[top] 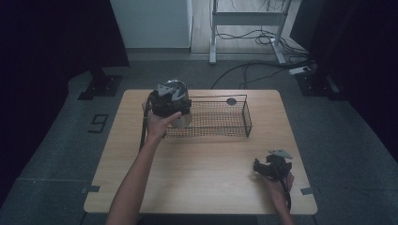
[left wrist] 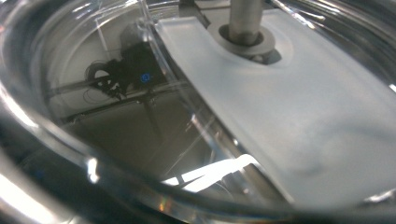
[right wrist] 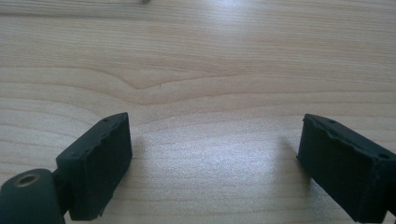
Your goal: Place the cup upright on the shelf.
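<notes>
My left gripper [top: 168,101] is lifted over the left end of a black wire basket [top: 247,119], with a round clear glass piece [top: 181,120], seemingly a lid, in its grip. The left gripper view looks at this glass [left wrist: 116,140] from very close. A frosted white plate [left wrist: 299,121] and a metal post [left wrist: 245,21] show through it, and the jaws themselves are hidden. My right gripper [top: 268,167] lies on the wooden table [top: 206,173] at the front right. It [right wrist: 215,158] is open, with bare wood between its black pads [right wrist: 100,163].
A small dark disc [top: 231,101] sits at the basket's far right corner. The table's edges are near my right gripper on the right and front. Beyond the table stand a white desk frame [top: 213,37], floor cables [top: 253,70] and dark curtains.
</notes>
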`<state>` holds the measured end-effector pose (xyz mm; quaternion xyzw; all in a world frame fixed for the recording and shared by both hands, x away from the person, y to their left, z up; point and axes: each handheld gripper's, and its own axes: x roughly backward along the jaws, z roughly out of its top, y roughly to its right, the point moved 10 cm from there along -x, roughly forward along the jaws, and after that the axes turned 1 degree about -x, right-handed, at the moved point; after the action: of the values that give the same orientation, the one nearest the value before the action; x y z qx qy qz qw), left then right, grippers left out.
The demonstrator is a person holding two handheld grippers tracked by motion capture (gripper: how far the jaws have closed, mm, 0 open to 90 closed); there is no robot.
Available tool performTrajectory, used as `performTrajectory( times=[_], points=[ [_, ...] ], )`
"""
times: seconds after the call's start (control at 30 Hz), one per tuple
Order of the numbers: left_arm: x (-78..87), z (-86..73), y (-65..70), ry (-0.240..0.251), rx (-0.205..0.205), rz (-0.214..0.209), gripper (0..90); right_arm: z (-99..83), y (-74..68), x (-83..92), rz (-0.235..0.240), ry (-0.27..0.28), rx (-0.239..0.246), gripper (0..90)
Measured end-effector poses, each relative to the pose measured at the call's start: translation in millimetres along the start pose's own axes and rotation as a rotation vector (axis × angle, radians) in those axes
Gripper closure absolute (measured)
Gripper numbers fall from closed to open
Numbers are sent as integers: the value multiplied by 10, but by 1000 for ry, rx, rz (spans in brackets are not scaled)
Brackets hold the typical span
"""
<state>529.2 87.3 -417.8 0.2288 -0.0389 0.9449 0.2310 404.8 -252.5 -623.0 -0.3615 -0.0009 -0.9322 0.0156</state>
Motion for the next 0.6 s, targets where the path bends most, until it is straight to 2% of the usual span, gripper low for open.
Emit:
performTrajectory(
  times=[0.2, 0.57, 0.6],
  points=[
    [-92, -5, 3, -13, -2, 6, 37, -1, 0, 2, 0, -2, 0, 98],
    [-288, -57, -55, -13, 25, 19, 37, -2, -3, 2, 3, -1, -1, 102],
    [-306, -67, -70, -18, 13, 23, 37, -2, -3, 2, 4, -1, -1, 102]
  ],
)
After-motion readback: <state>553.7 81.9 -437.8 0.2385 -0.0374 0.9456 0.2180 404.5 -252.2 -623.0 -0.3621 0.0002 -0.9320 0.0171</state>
